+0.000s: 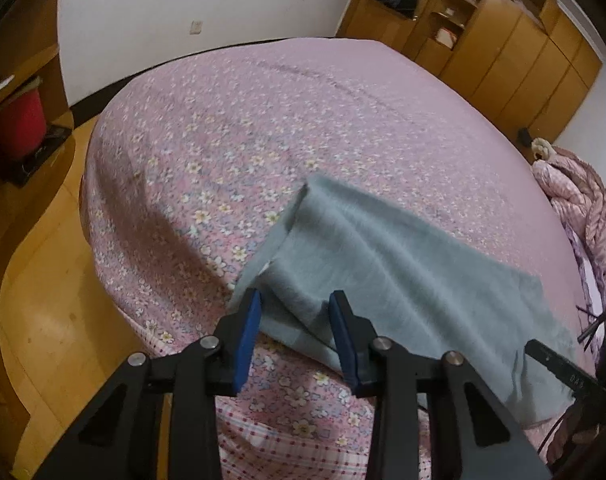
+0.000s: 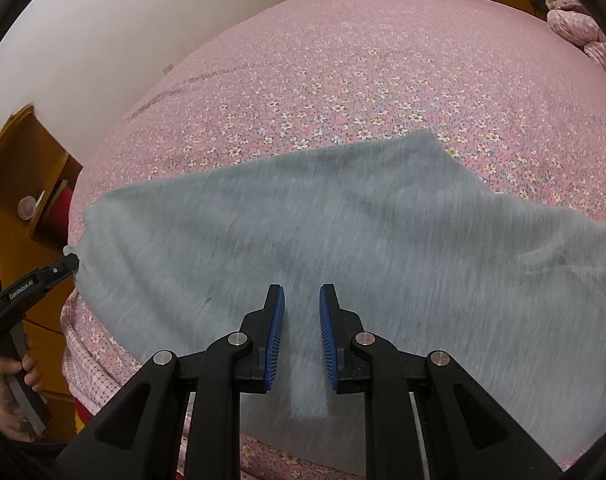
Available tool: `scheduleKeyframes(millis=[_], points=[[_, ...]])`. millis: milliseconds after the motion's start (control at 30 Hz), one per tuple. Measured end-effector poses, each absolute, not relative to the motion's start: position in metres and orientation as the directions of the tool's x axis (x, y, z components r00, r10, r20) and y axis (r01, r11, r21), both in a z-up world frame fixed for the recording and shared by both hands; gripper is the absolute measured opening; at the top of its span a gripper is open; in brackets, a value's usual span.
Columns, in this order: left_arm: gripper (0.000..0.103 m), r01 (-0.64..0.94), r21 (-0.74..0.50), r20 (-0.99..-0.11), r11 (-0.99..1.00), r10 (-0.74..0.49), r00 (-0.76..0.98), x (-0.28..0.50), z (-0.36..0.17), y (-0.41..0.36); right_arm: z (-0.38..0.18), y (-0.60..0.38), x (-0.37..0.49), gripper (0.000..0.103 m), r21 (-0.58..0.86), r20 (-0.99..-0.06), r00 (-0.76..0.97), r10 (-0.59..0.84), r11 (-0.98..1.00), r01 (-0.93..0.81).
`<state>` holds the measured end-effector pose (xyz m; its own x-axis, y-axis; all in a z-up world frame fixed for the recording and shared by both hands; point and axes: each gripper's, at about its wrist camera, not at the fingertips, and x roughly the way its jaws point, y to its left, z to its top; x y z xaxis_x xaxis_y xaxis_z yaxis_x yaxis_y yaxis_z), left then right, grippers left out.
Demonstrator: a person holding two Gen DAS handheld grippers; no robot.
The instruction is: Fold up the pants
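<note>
Grey pants point(image 1: 403, 264) lie spread on a pink flowered bed point(image 1: 231, 128), near its front edge. My left gripper point(image 1: 297, 300) is open, its blue pads on either side of a raised fold at the pants' left end. In the right wrist view the pants point(image 2: 343, 224) fill the middle, and my right gripper point(image 2: 301, 294) is open just above the cloth, holding nothing. The left gripper also shows at the left edge of the right wrist view point(image 2: 61, 268), at the pants' left end.
Wooden floor point(image 1: 55, 280) lies left of the bed. A wooden shelf with a red container point(image 1: 19, 128) stands at the far left. Wooden wardrobes point(image 1: 503, 52) line the back right. A pink quilted bundle point(image 1: 575, 200) lies at the bed's right end.
</note>
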<state>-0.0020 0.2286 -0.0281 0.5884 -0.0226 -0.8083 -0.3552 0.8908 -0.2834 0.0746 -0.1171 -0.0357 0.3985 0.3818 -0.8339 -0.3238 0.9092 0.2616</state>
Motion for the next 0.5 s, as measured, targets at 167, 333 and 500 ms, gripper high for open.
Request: scheduleKeyframes(millis=[167,333,500], points=[[0.037,-0.34,-0.312,-0.798,0.887,-0.05,0.601,0.004,-0.033,0.235,-0.037,-0.116,0.075,0.019,0.263,-0.836,0.392,0.383,0.908,-0.326],[0.003,-0.384,-0.354,-0.804,0.853,-0.068,0.591,0.011,-0.039,0.246,-0.034,-0.118,0.074,0.019,0.256,-0.834,0.402,0.379,0.91,-0.326],[0.003,-0.357,-0.322,-0.768,0.877,-0.022,0.64,-0.005,-0.007,0.246,-0.035,-0.119,0.075,0.019,0.26,-0.835,0.401,0.378,0.912,-0.317]])
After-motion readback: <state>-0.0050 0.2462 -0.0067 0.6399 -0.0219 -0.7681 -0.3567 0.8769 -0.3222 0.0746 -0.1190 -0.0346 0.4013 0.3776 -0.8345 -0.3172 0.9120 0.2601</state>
